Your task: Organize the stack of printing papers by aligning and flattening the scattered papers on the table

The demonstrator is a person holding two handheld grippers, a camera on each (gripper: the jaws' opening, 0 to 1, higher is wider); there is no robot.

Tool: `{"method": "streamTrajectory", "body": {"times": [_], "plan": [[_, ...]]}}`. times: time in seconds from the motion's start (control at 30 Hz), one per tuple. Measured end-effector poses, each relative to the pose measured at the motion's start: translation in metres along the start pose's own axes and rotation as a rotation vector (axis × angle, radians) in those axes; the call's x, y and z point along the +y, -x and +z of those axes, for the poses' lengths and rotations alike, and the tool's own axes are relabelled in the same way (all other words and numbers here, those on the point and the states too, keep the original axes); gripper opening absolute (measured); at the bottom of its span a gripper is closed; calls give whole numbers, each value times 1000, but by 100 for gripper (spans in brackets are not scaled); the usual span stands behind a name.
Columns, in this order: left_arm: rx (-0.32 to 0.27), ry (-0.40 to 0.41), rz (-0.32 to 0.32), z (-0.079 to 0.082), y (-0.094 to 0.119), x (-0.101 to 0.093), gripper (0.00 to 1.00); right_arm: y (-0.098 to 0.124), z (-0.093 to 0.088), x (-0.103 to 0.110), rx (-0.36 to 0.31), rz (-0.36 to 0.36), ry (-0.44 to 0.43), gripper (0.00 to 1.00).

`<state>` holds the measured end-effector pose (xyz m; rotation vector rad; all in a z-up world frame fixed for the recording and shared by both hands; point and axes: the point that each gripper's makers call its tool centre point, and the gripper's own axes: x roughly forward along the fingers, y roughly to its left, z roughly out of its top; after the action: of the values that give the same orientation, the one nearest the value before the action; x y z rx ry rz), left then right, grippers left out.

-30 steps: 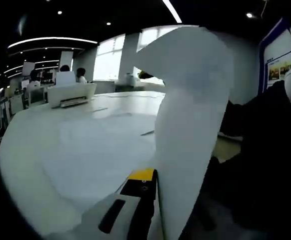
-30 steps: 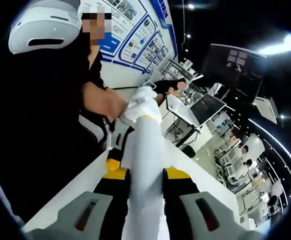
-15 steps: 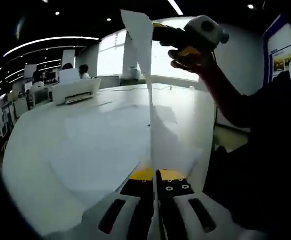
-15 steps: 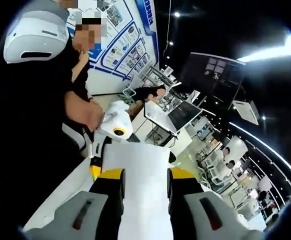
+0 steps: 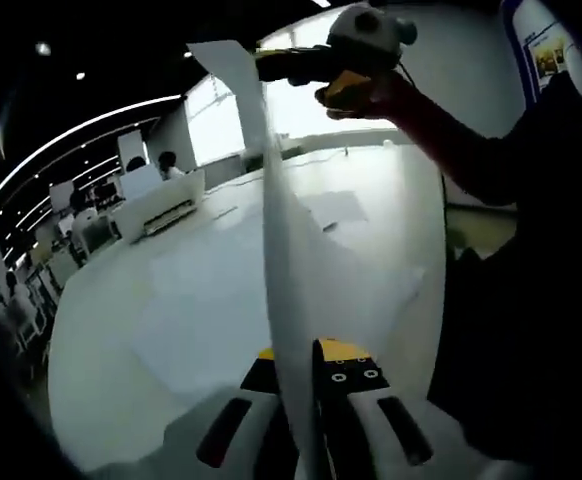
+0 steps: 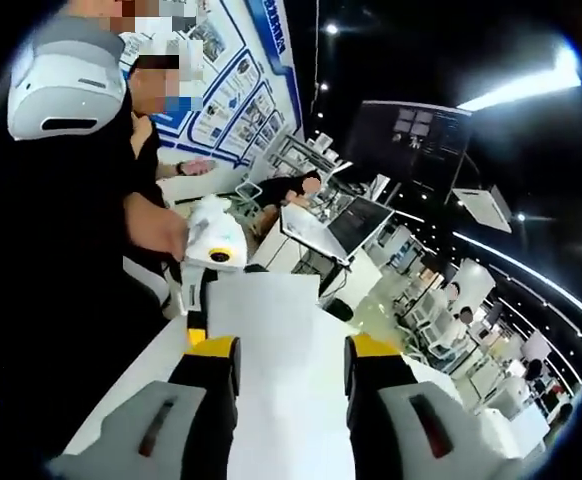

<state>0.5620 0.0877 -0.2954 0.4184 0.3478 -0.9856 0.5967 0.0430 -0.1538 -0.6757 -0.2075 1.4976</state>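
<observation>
A white sheet of paper (image 5: 281,250) stands on edge above the white table (image 5: 101,370). My left gripper (image 5: 299,365) is shut on its lower end. At the sheet's top corner is my right gripper (image 5: 268,63), held by a hand. In the right gripper view the same sheet (image 6: 286,370) lies flat and broad between the jaws of my right gripper (image 6: 291,350), which stand apart. At the sheet's far corner is the left gripper (image 6: 203,292). More loose sheets (image 5: 206,300) lie spread on the table.
A white printer (image 5: 161,205) stands at the table's far left side. The person in dark clothes (image 5: 531,300) stands close along the table's right edge. Behind are desks with screens (image 6: 346,225) and seated people (image 5: 166,160).
The curled sheet has straightened and is stretched between the two grippers. The right gripper's jaws have spread wider around it. Both views have shifted with the hands.
</observation>
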Motion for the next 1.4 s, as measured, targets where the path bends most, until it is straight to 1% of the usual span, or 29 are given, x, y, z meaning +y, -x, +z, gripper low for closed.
{"method": "streamTrajectory", "body": {"times": [0.1, 0.17, 0.2, 0.23, 0.3, 0.37, 0.43, 0.53, 0.57, 0.6, 0.63, 0.73, 0.83, 0.9, 1.0, 1.2, 1.33, 1.4], "plan": [[4, -46, 2, 0, 0, -1, 5, -1, -5, -1, -2, 11, -30, 38], [4, -72, 3, 0, 1, -2, 5, -2, -8, 1, -4, 31, -52, 38], [-2, -79, -5, 2, 1, -4, 5, -3, -10, 2, -5, 44, -63, 38], [-23, -70, -24, 6, 2, -6, 5, -4, -11, 4, -6, 57, -74, 38], [-29, -68, -25, 8, 3, -6, 5, -5, -13, 9, -1, 81, -84, 36], [-26, -82, -32, 9, 3, -8, 5, -8, -14, 11, 6, 90, -87, 30], [-30, -81, -41, 10, 2, -9, 5, -10, -16, 14, 27, 105, -101, 18], [-37, -52, -60, 9, 2, -10, 6, -13, -14, 13, 36, 88, -89, 10], [-41, -45, -65, 9, 1, -10, 6, -14, -13, 13, 35, 90, -88, 6], [-41, -37, -71, 8, 1, -11, 6, -14, -11, 15, 28, 94, -83, 0], [-48, -25, -74, 8, 1, -11, 6, -15, -9, 16, 27, 98, -78, 0], [-40, -2, -85, 6, 1, -12, 6, -18, -9, 18, 37, 105, -41, 0], [-39, 15, -99, 5, 0, -14, 7, -21, -10, 18, 59, 111, -6, 0], [-34, 26, -116, 5, 0, -16, 8, -21, -8, 20, 56, 120, 6, 0], [-34, 26, -124, 8, 0, -18, 9, -22, -5, 24, 51, 141, 27, 0], [-34, 44, -134, 8, -2, -19, 7, -23, 1, 26, 35, 145, 45, 0], [-37, 49, -148, 7, -4, -22, 6, -23, 1, 27, 35, 146, 43, 0], [-50, 69, -155, 9, -4, -23, 6, -23, 1, 29, 31, 151, 39, 0]]}}
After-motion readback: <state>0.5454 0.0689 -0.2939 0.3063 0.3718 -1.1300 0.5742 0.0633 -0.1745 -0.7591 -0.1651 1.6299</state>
